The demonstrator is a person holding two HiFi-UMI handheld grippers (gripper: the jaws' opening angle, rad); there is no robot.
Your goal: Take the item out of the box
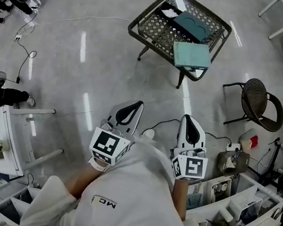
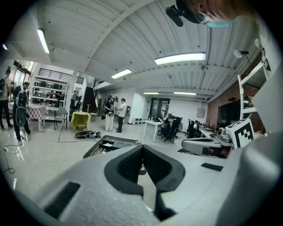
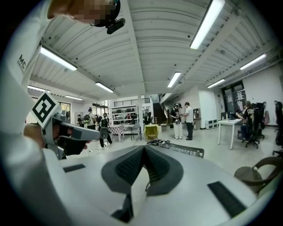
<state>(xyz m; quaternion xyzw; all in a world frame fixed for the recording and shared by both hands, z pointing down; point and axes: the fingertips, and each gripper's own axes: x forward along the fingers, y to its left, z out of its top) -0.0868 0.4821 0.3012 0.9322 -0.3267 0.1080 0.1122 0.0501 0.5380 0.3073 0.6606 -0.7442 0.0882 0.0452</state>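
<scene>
A pale teal box (image 1: 191, 55) lies at the near right corner of a low black mesh table (image 1: 146, 26), with a darker teal case (image 1: 191, 25) behind it. Both grippers are held close to the person's body, well short of the table. My left gripper (image 1: 139, 104) points toward the table, jaws touching at the tips with nothing between them (image 2: 142, 148). The right gripper (image 1: 188, 118) is beside it, also shut and empty (image 3: 144, 148). From the gripper views the table (image 2: 110, 145) shows only as a dark edge (image 3: 185, 151) beyond the jaws.
A black round chair (image 1: 259, 103) stands right of the table. A white cart (image 1: 2, 136) is at the left and white shelving (image 1: 244, 209) at the lower right. Cables (image 1: 27, 54) run across the grey floor. Several people (image 2: 114, 114) stand far off.
</scene>
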